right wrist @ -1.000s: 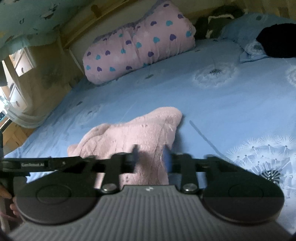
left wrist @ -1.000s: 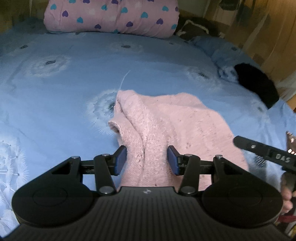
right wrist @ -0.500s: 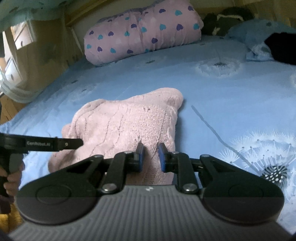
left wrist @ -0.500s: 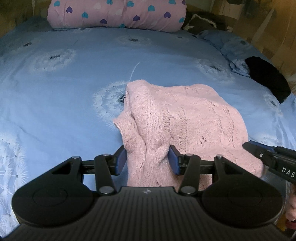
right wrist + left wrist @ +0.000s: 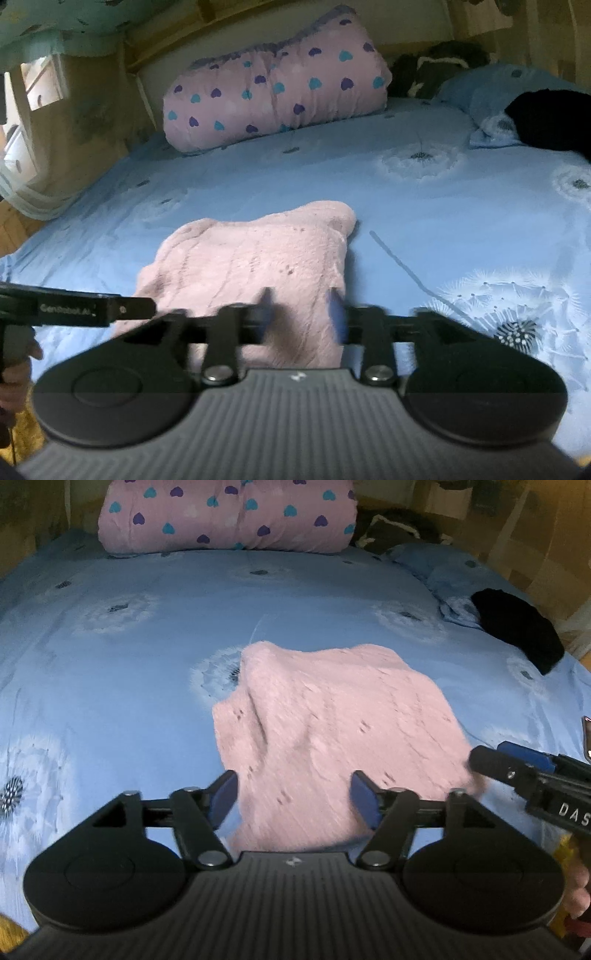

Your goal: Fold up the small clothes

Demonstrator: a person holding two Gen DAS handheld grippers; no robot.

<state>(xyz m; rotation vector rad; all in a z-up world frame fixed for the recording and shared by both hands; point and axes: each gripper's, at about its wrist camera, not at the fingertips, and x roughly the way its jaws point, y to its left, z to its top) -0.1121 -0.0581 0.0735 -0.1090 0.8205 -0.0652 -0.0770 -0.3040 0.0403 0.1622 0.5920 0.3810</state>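
Both grippers hover at the bed's near edge. The left gripper (image 5: pixel 291 797) has just been opening; its jaws stand wide, off the pink knit garment (image 5: pixel 332 731) between them. The right gripper (image 5: pixel 301 314), blurred, has also just been opening, jaws apart with the garment's near right corner between them. The garment lies folded on the blue bedsheet (image 5: pixel 110 701), its long axis running from the near edge toward the heart-print pillow (image 5: pixel 229 515). A second ago both grippers pinched it.

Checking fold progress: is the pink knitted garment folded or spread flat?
Folded: the pink knitted garment lies doubled and lumpy on the blue bedsheet.
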